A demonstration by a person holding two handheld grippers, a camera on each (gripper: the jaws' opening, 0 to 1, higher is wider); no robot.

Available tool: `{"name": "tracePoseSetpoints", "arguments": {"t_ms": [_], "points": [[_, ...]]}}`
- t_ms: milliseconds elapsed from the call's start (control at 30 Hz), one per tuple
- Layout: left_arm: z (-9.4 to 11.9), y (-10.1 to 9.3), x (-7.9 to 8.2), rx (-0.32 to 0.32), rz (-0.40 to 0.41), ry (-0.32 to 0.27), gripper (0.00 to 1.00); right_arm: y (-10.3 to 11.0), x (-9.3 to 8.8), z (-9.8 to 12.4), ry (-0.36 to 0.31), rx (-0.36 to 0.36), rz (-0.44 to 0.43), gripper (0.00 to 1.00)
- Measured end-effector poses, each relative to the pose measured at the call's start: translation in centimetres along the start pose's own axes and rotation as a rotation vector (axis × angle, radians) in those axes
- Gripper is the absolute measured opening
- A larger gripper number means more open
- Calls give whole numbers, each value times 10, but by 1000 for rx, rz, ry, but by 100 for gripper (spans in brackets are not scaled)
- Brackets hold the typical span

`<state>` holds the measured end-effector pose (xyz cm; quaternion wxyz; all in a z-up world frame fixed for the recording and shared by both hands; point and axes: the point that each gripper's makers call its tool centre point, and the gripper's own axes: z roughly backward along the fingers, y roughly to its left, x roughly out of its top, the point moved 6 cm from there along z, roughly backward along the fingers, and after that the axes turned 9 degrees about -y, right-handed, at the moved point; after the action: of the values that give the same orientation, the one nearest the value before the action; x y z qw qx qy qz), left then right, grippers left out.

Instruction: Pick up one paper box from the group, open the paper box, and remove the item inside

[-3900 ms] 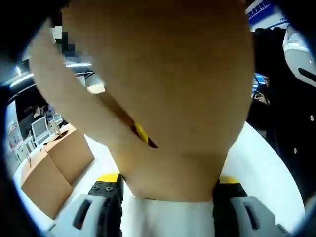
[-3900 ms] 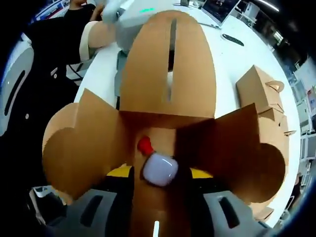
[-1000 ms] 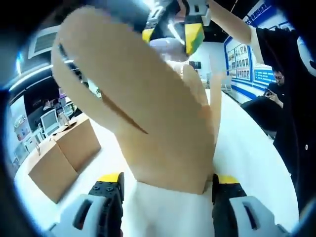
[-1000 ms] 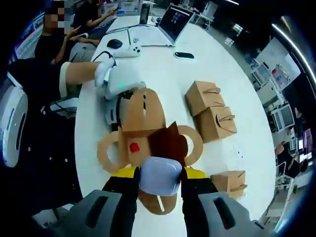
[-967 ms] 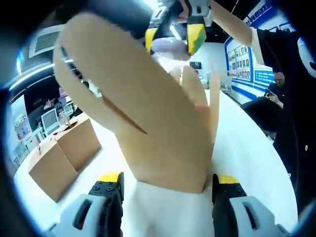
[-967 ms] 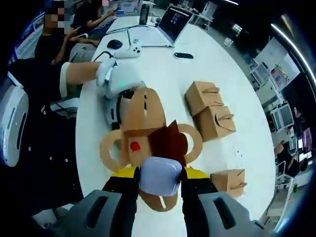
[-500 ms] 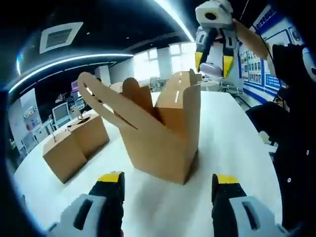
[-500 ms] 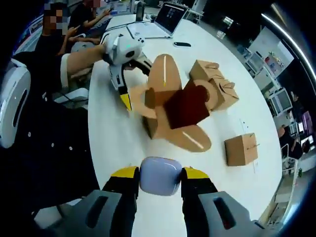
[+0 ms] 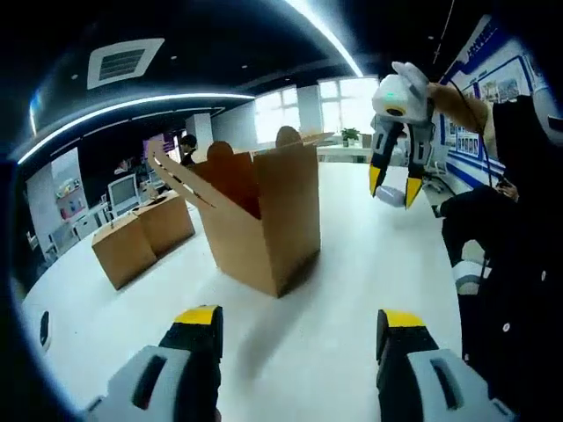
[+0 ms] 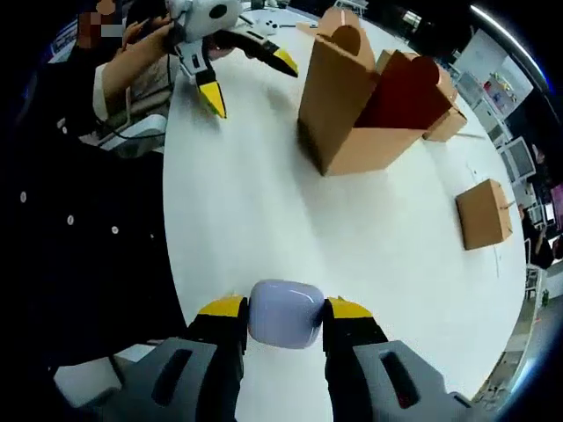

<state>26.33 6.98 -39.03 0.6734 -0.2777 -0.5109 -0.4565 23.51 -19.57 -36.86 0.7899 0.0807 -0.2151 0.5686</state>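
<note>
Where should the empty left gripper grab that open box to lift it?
Probably by the tall front flap of the open box, coming down from above. The flaps stand upright and thin, so open jaws could pinch one. The left gripper is open and the box's body looks wider than its jaws.

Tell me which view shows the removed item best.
The right gripper view: the pale lavender item sits large and sharp, clamped between the right gripper jaws above the white table. In the left gripper view that gripper appears small and distant, the item indistinct.
</note>
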Motion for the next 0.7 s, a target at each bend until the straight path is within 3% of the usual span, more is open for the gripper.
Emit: {"name": "tracePoseSetpoints", "arguments": {"t_ms": [333, 700], "points": [[8, -23, -9, 2, 27, -25, 71, 6, -10, -13, -10, -3, -2, 35], [10, -33, -16, 15, 74, -51, 70, 10, -11, -13, -55, -14, -36, 35]]}}
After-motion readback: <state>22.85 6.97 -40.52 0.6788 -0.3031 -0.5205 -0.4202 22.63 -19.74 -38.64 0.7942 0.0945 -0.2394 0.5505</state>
